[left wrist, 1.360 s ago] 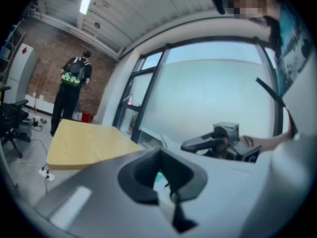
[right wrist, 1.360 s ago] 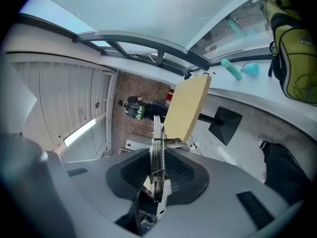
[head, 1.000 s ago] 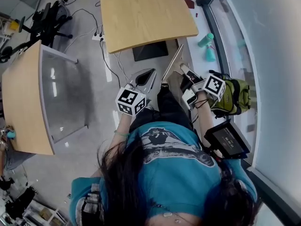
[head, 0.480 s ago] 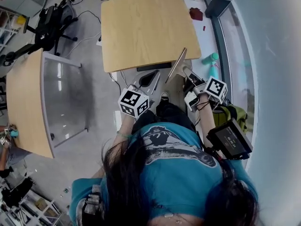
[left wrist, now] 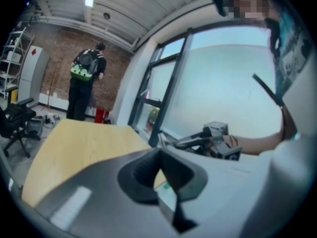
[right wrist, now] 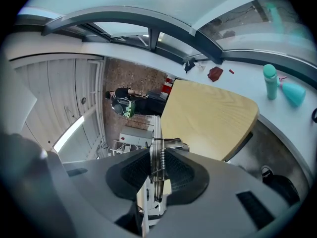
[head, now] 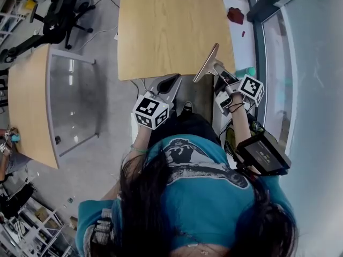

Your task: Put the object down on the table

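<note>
A bare light-wood counter [head: 171, 25] takes up the twelve o'clock of this grey-floored workroom, with a window wall running down the three o'clock side and a second counter [head: 27, 100] at nine. The right tongs [head: 217, 69] are clamped on the metal clip of a clipboard [head: 206, 63], which is held edge-up over the main counter's near right corner, at about one o'clock. Whether it touches the top cannot be told. The left tongs [head: 167, 85] are closed with nothing between them, pointing at the counter's near edge. A teal bottle [head: 247, 71] stands by the window at two o'clock, with a red item [head: 235, 15] farther along. A black office chair [head: 59, 15] sits at eleven. Beyond the counter, a person with a green backpack [left wrist: 85, 71] stands near a brick wall.
</note>
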A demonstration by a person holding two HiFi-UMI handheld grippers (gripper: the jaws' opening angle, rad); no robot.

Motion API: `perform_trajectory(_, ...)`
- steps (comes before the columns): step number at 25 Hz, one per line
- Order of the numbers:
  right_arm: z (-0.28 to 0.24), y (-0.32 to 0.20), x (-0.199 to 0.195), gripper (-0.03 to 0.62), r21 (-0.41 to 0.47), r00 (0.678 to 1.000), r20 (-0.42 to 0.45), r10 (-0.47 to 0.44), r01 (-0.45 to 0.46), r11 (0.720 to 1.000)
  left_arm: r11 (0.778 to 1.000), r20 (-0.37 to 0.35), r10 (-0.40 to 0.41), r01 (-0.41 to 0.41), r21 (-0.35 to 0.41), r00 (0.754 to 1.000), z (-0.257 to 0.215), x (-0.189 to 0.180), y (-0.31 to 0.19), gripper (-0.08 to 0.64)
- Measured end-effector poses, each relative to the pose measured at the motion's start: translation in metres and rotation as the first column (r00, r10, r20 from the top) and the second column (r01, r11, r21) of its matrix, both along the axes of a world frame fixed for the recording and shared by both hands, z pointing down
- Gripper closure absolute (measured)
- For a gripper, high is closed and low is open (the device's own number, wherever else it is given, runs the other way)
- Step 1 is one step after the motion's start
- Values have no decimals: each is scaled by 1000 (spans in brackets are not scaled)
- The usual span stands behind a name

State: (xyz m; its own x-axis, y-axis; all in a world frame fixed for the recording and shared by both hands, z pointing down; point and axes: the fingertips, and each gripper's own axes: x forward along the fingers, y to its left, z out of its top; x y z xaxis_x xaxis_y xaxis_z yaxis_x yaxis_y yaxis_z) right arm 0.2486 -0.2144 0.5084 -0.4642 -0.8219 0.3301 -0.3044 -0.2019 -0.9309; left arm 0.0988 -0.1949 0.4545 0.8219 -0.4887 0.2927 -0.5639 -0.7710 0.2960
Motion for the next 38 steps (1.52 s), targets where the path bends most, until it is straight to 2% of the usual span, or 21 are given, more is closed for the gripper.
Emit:
perform_trajectory(8, 13, -73, 3, 500, -13, 1000, -11, 18, -19, 1000, 1000, -3, 21, -21, -12, 1000, 11, -3, -65, 558)
perform_trajectory(14, 33, -173, -1, 500, -24, 999, -27, 31, -31, 999, 997, -25, 72, -72, -18, 997, 14, -9, -147, 558)
perform_trajectory(19, 41, -208, 11, 500, -54, 997, -61, 48, -51, 997, 994, -6, 111, -111, -3, 994, -2, -7, -164, 558)
perform_trajectory(26, 126, -303, 19, 500, -162, 993, -71, 95, -105, 981, 993, 20, 114, -113, -38, 993, 32, -22, -228, 558)
perform_trajectory(32, 160, -337, 24, 500, -206, 990, -76, 120, -134, 969, 993, 32, 103, -101, -67, 994, 45, -38, -249, 558)
perform_trajectory(38, 171, -345, 28, 500, -217, 989, -79, 126, -140, 966, 992, 34, 99, -97, -77, 994, 48, -42, -261, 558)
